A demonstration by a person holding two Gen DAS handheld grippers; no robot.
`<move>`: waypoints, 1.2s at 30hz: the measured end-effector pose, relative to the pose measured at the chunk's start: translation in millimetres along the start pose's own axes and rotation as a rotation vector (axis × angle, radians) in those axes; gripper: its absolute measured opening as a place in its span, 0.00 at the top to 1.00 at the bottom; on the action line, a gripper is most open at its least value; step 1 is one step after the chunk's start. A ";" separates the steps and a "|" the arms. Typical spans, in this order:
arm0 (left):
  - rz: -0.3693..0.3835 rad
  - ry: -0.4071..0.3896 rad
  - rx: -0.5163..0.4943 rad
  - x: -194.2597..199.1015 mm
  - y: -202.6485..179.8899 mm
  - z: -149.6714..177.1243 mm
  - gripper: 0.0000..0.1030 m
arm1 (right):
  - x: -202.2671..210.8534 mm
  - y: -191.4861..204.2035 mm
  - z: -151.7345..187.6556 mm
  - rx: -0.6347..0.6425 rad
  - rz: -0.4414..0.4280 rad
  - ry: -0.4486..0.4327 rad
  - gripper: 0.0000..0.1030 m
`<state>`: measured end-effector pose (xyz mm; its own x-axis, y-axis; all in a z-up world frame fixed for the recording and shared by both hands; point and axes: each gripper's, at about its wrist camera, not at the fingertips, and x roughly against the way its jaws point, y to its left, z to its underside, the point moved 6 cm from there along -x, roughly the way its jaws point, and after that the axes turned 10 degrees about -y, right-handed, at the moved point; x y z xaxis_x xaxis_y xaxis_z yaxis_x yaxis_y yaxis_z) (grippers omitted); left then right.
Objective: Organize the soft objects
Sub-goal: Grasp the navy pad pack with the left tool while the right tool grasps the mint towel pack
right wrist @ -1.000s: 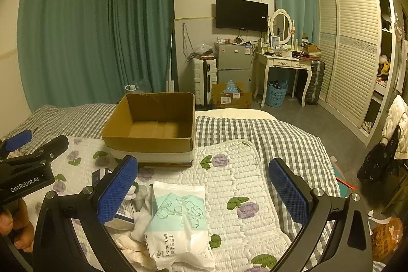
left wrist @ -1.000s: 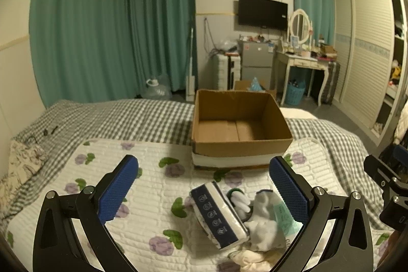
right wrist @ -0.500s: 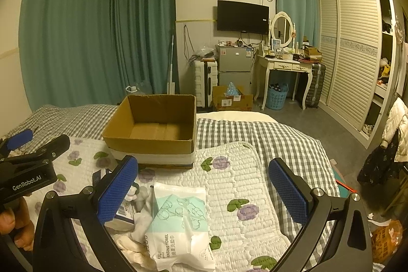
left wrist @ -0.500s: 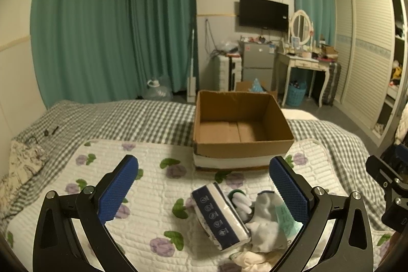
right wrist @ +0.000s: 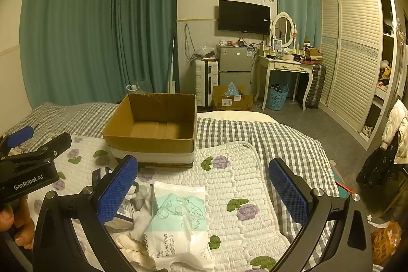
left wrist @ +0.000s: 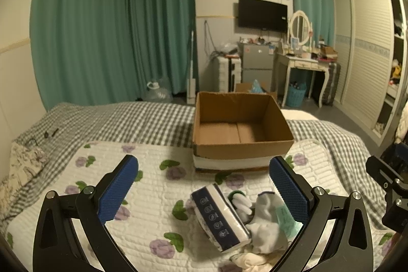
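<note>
- Basically nothing is sorted yet: the open brown cardboard box point(left wrist: 242, 129) on the bed sits empty, bare corrugated floor showing in both wrist views.
- All soft items lie in one loose pile on the white quilted mat with purple flowers point(left wrist: 153, 185), near the mat's near edge, just in front of the box but apart from it.
- Left gripper point(left wrist: 204, 190) is spread wide, nothing between its blue textured pads point(left wrist: 117, 193); it hovers above the pile, not touching it.
- Right gripper point(right wrist: 204, 190) also gapes wide and empty, hanging over the pile from the other side.
- White-and-navy wrapped tissue pack point(left wrist: 220, 218): blocky, glossy plastic film, lying tilted, leaning on the cloth next to it.
- Flat white-and-mint plastic pouch of cleansing towels point(right wrist: 178, 223): crinkly, pillow-like, lies on the mat, its left edge over the cloth.
- White crumpled knit gloves or socks point(left wrist: 265, 221): limp fabric, which of the two I cannot tell; a cream cloth piece point(right wrist: 130, 244) pokes out beneath at the near edge.
- Mat is puffy stitched ribs, over a grey-and-white checked bedspread point(left wrist: 142, 119).
- Judgement: task at the very start; every item still to be picked and dropped in the box.
- Slick film packs may slip; the limp fabric will probably bunch when pinched.
</note>
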<state>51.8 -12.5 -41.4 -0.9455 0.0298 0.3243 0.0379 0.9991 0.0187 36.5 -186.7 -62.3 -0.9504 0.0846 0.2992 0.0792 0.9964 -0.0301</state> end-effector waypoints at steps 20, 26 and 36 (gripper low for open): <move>0.001 0.321 0.011 -74.0 -13.0 94.3 0.00 | -63.2 4.0 84.7 0.030 -0.065 0.348 0.00; 0.005 0.426 0.079 -86.0 -6.6 123.5 0.00 | -83.1 23.9 126.1 0.102 -0.121 0.484 0.00; 0.065 0.532 0.136 -103.3 -13.6 160.6 0.11 | -101.2 26.3 161.1 0.050 -0.167 0.609 0.00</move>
<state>97.0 -24.3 -227.0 -0.6477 0.1072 0.7543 0.0149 0.9916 -0.1281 86.4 -169.8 -247.0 -0.6060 -0.0699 0.7924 -0.0838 0.9962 0.0238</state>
